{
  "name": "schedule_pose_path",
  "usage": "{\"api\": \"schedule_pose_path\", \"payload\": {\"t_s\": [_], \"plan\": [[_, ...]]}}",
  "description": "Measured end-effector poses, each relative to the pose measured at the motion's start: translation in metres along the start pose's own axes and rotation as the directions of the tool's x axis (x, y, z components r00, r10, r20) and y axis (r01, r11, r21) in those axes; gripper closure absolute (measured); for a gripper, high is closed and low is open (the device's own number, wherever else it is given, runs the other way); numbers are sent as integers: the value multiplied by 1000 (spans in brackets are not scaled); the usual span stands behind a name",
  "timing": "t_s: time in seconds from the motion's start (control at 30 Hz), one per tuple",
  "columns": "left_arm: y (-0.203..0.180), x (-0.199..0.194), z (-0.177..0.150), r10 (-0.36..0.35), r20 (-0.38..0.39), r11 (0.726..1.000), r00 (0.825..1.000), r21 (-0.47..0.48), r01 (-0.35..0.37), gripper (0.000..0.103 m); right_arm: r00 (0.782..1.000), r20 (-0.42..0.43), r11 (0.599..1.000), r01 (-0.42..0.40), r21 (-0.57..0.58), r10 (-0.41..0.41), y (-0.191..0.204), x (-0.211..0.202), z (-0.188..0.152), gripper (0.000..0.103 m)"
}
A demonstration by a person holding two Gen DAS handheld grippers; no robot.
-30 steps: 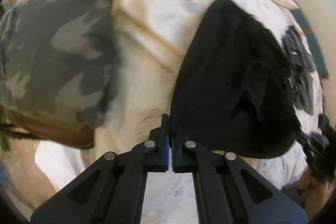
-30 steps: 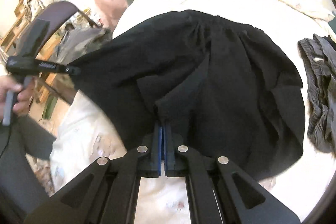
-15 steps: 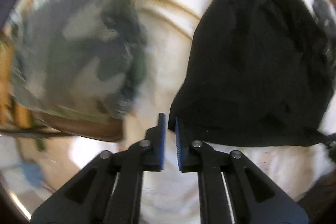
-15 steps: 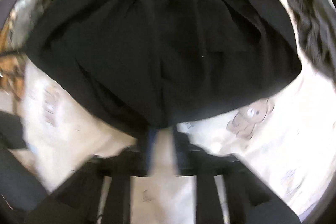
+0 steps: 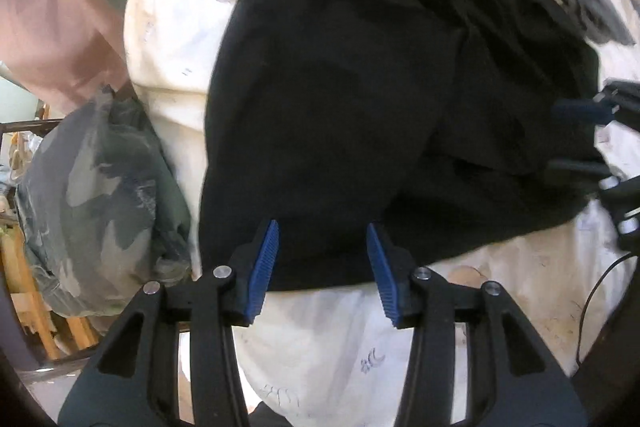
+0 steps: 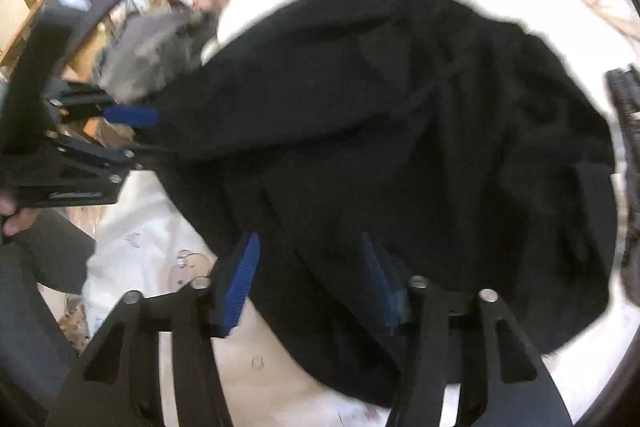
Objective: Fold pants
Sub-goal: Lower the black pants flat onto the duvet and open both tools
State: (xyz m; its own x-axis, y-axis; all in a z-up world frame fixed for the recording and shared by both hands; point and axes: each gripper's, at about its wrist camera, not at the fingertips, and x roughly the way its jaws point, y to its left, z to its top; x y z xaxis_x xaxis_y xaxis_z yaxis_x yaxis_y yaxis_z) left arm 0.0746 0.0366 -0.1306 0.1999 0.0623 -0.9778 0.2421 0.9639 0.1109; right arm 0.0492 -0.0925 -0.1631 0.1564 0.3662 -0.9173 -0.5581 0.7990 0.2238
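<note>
Bright, soft daylight in both views, with heavy fisheye bending and some blur.

You get even light with no hard shadows; the white sheet (image 5: 328, 339) is washed out near pure white at the top of the right wrist view, losing its print. The black pants (image 5: 360, 99) swallow the light, so you see folds only as faint grey ridges. The left wrist view is fairly sharp near the blue pads (image 5: 264, 267) and softer toward the rim. The right wrist view is smeared all over: its right pad (image 6: 380, 279) is ghosted, and the clutter at upper left is streaked. Dark corners frame each circle, and straight edges bow outward there.
</note>
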Motion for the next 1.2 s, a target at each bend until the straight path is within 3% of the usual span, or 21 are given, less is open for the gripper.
{"api": "schedule_pose_path", "payload": {"t_s": [0.07,0.13,0.2,0.23,0.4,0.57,0.67,0.8,0.87,0.93,1.07,1.13,1.2], "plan": [[3,8,6,2,-10,1000,1000,-23,-2,61,1000,-27,1000,-14,-6,14,5,23,3,59],[12,10,10,-22,-20,997,1000,-69,21,61,997,-59,999,-41,-15,40,6,39,5,65],[25,10,9,-40,-27,992,999,-118,36,61,997,-71,998,-41,-41,38,7,42,4,95],[28,10,9,-29,-26,991,999,-130,25,61,997,-67,998,-28,-53,25,7,40,4,103],[44,-6,8,-15,17,983,1000,-185,18,61,994,52,996,-92,-1,92,-6,-15,1,102],[50,-14,6,-28,28,974,999,-226,33,58,994,96,998,-57,-1,57,-17,-54,-10,103],[48,-11,8,-14,15,975,1000,-223,17,58,997,17,995,-82,51,81,-30,-45,-18,103],[54,-1,6,-13,3,977,1000,-214,13,58,992,-126,999,26,28,-23,-34,-32,-36,103],[52,1,2,-24,-12,981,1000,-193,21,57,986,-170,998,9,59,1,-37,-22,-41,103],[50,7,0,-44,-35,979,998,-199,36,54,987,-155,997,-39,65,49,-37,-24,-46,102],[60,12,0,-78,-41,960,996,-273,64,53,991,-54,983,-118,140,126,-49,-48,-44,88],[72,15,-4,-88,-47,938,995,-340,67,53,996,16,973,-84,215,82,-65,-69,-50,76],[80,22,-11,-99,-64,913,993,-403,65,52,998,45,949,-46,312,33,-87,-77,-58,73]]}}
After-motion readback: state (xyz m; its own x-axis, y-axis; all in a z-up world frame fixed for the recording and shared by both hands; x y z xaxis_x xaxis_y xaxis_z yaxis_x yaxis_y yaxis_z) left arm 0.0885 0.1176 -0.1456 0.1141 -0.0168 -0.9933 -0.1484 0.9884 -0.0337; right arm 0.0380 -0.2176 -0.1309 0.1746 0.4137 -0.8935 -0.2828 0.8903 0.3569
